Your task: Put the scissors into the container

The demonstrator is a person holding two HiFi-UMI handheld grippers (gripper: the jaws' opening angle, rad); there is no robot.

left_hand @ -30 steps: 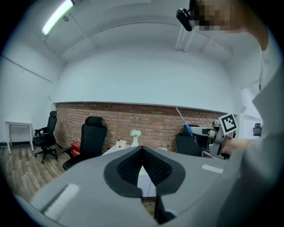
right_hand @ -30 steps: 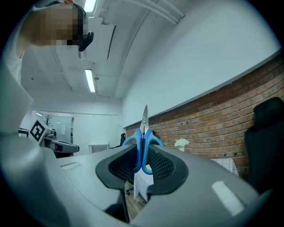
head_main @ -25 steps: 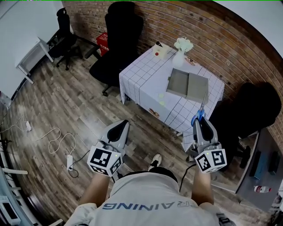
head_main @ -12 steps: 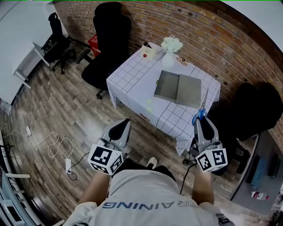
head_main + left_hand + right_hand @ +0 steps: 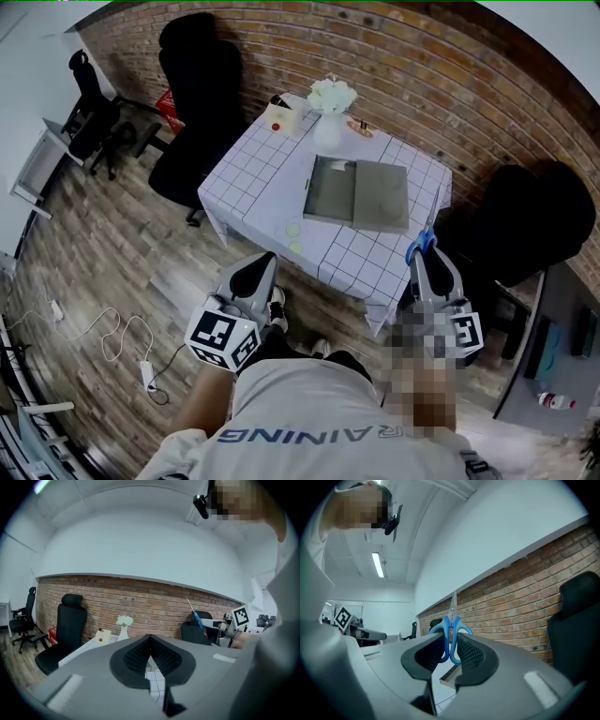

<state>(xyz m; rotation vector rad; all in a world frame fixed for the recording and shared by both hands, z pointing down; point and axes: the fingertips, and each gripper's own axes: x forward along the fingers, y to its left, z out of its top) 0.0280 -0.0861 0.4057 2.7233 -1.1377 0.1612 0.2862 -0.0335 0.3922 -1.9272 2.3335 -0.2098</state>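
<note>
Blue-handled scissors (image 5: 427, 236) point blades-up in my right gripper (image 5: 425, 261), which is shut on their handles. In the right gripper view the handles (image 5: 451, 634) sit pinched between the black pads (image 5: 469, 652). A flat grey container (image 5: 357, 191) lies open on the checked tablecloth (image 5: 255, 176), ahead and left of the scissors. The scissors hang off the table's near right corner, apart from the container. My left gripper (image 5: 256, 269) is held low before the table's front edge, shut and empty. Its view shows the scissors (image 5: 196, 616) off to the right.
On the table's far side stand a white vase of flowers (image 5: 329, 109) and a small box (image 5: 278, 115). One black office chair (image 5: 193, 98) stands left of the table, another (image 5: 527, 223) close to its right. Cables (image 5: 120, 330) lie on the wood floor.
The table and container have drifted left and nearer in the head view as the person steps up. Both grippers keep their hold and place in the view.
</note>
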